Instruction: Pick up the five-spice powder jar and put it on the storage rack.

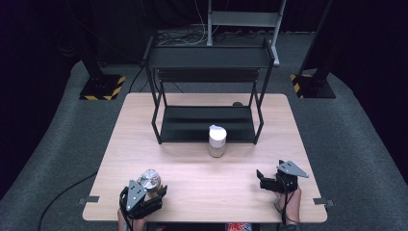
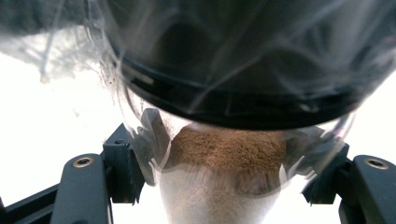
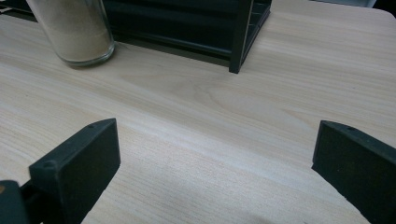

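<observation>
I see a glass jar [image 1: 150, 181] of brown powder clamped in my left gripper [image 1: 140, 196] at the table's [image 1: 202, 192] near-left edge. My right gripper [image 1: 274, 182] hovers near-right, jaws spread, holding nothing. A second jar [image 1: 217, 141] stands before the black rack [image 1: 207, 96].

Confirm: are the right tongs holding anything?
No. In the right gripper view the right tongs stand wide open over bare table, with the jar far ahead.

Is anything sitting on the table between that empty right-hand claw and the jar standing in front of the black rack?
Nothing visible does. From the right gripper, its jaws apart, bare wooden table runs up to the jar. The black rack stands behind and beside that line.
</observation>
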`<action>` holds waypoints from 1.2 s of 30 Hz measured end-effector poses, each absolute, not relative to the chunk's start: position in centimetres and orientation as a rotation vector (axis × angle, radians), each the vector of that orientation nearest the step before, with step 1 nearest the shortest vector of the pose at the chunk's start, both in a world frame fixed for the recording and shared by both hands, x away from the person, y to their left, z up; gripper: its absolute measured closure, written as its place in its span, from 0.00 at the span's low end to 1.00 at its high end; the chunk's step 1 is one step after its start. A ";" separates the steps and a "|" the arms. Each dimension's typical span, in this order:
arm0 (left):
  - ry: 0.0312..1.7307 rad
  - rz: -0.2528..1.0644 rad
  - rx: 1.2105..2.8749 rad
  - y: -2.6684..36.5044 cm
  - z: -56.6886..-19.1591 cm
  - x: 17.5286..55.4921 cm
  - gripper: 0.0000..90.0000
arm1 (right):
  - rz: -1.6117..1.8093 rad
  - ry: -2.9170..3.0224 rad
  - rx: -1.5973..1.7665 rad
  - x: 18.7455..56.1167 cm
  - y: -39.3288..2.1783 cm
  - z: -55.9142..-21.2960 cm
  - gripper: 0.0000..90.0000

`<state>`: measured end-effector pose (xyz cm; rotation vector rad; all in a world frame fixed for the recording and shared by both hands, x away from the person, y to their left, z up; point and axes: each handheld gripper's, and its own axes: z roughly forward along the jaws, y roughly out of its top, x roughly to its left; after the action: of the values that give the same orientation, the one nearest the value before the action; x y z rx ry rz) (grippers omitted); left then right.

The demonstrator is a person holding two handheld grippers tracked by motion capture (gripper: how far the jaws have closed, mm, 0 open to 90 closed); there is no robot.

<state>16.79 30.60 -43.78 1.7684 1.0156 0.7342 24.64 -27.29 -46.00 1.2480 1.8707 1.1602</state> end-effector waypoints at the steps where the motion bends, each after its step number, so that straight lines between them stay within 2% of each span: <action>1: 1.015 0.735 1.770 30.6 -43.7 16.9 0.34 | 1.160 1.872 1.249 24.7 -27.3 -46.0 0.00; 36: 0.982 0.736 1.814 30.4 -42.3 19.8 0.34 | 1.160 1.880 1.247 24.8 -27.4 -45.9 0.00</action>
<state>19.84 30.40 -42.32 1.8142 0.9823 0.7362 24.77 -27.35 -45.94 1.2474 1.8799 1.1604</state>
